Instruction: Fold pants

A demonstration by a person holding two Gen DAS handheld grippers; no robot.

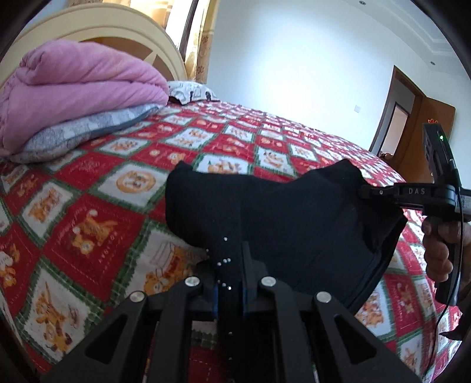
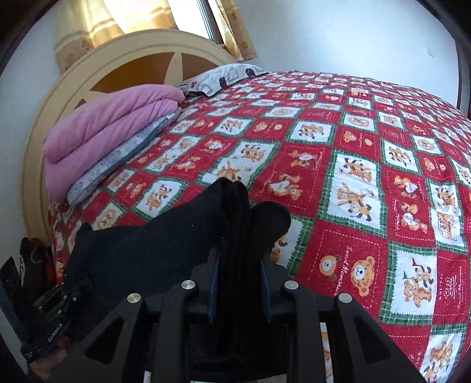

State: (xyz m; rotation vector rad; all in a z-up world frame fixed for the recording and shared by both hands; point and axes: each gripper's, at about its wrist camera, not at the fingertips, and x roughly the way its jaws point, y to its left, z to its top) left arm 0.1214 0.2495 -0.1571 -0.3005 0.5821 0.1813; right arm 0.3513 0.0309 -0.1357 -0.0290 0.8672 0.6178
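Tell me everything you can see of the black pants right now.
The black pants are plain, soft-looking dark fabric, bunched into several layers and held up over the red bear-print bedspread, sagging between two grips. The left gripper is shut on one bunched edge, where small shiny studs show; the right gripper is shut on a thick stack of layers. Whether the lower part touches the bed cannot be told.

light: bright daylight, window (image 2: 206, 17) blown out | edges: heavy fisheye bend, dark vignette corners | blur: slight softness | pants (image 1: 279, 224): detail crushed black
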